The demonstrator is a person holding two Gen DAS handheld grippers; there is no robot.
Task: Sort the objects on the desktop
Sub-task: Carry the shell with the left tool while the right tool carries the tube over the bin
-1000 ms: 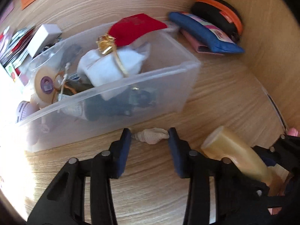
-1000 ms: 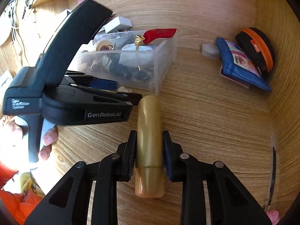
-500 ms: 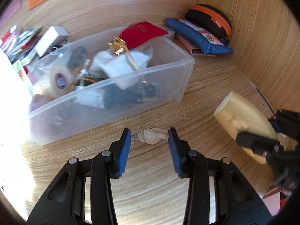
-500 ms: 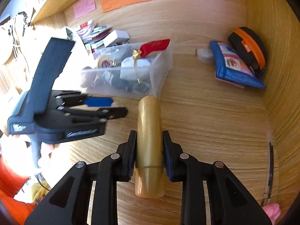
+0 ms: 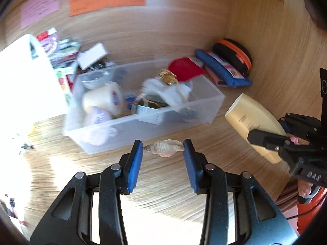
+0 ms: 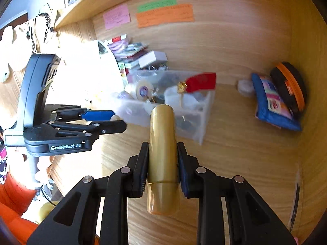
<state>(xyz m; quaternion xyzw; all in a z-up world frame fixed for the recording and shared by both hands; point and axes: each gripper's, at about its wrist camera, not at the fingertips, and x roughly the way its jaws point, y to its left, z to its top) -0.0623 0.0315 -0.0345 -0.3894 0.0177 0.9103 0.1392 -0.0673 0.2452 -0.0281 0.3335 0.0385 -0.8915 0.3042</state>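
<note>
My left gripper (image 5: pixel 163 150) is shut on a small cream spiral seashell (image 5: pixel 165 147), held end to end between the blue pads above the wooden desk. My right gripper (image 6: pixel 161 159) is shut on a gold-beige lotion bottle (image 6: pixel 162 143), which points forward; the bottle also shows at the right of the left wrist view (image 5: pixel 255 122). A clear plastic bin (image 5: pixel 212 100) full of small items stands just beyond both grippers. The left gripper shows at the left of the right wrist view (image 6: pixel 98 115).
The bin holds a tape roll (image 5: pixel 102 100), a red pouch (image 5: pixel 186 69) and white cloth. A blue pouch (image 6: pixel 271 102) and a black-and-orange case (image 6: pixel 290 85) lie at the back right corner. Packets and a white box (image 5: pixel 93 55) lie behind the bin. Sticky notes (image 6: pixel 163 15) are on the back wall.
Both grippers have risen and pulled back from the bin with the shell and the bottle held. The bin now looks farther away and more of the back wall shows.
</note>
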